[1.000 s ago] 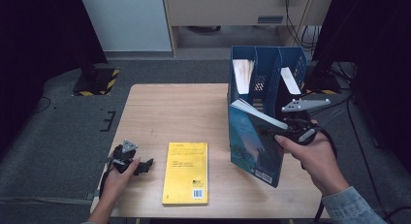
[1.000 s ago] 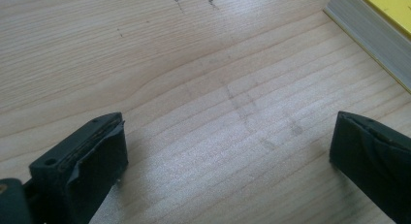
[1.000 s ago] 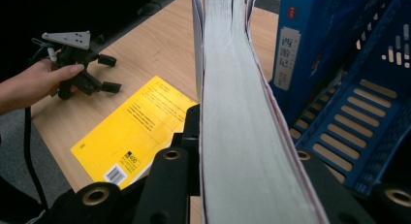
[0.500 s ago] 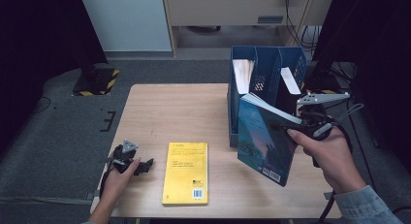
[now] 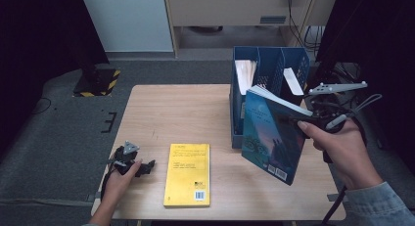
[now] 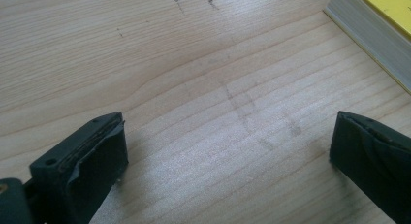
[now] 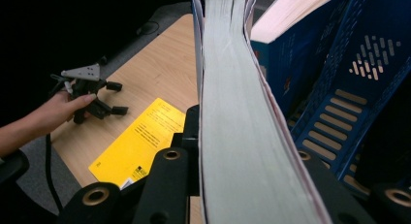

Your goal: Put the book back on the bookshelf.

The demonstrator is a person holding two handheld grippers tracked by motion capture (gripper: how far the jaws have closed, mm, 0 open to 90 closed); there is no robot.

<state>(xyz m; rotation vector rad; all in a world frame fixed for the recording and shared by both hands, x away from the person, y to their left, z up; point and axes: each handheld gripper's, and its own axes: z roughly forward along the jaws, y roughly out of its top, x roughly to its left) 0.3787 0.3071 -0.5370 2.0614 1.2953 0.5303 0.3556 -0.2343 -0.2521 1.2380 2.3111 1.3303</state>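
Your right tool (image 5: pixel 293 122), clamped on the fore-edge of a floppy blue paperback (image 5: pixel 271 135), holds it upright at three o'clock beside the blue file holder (image 5: pixel 254 59), while your left tool (image 5: pixel 142 167) rests jaws-apart on the bench (image 5: pixel 186 113).

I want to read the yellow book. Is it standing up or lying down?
Lying down. The yellow book rests flat on the table, cover up and shut, beside the left hand-held gripper, which is not touching it.

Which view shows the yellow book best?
The high view: the whole yellow book lies flat on the table. The right gripper view shows part of its cover; the left gripper view just a corner.
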